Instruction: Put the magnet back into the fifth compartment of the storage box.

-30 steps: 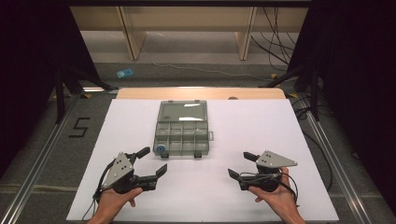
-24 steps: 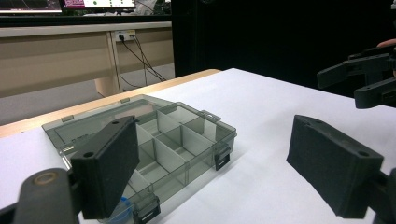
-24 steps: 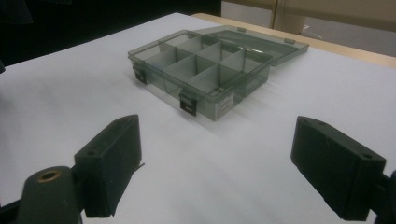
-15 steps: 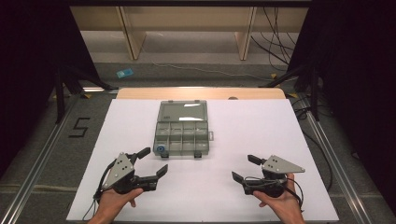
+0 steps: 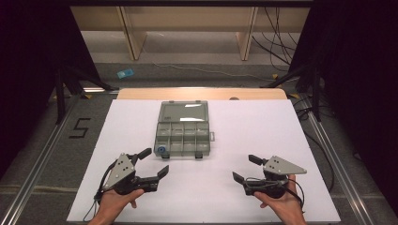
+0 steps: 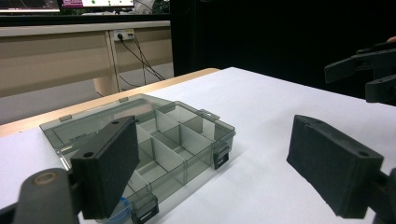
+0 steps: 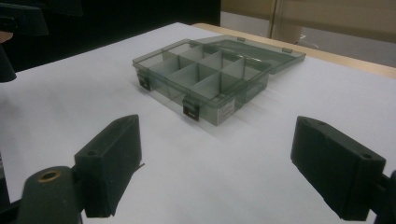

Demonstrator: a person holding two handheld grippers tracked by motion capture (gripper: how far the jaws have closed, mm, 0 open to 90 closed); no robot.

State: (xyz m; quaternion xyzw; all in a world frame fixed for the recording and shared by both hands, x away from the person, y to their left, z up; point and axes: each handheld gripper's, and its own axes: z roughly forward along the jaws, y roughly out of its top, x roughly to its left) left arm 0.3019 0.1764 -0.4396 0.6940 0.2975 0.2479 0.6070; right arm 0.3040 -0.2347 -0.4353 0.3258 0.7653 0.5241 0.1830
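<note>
The right gripper (image 5: 246, 168) is sitting nearer and farther right than a second ago, drawing back from the compartment box (image 5: 182, 135), while the left gripper (image 5: 155, 162) is holding its place; both are gaping wide and holding nothing, so no contact is being made yet. The box is lying open mid-table, its long axis running near to far, latches facing near, lid (image 5: 184, 111) folded flat to the far side.

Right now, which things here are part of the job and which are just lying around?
Part of the job: compartment box with open lid, blue item in its corner cell, left gripper, right gripper.

Lying about: blue object on floor, cables.
</note>
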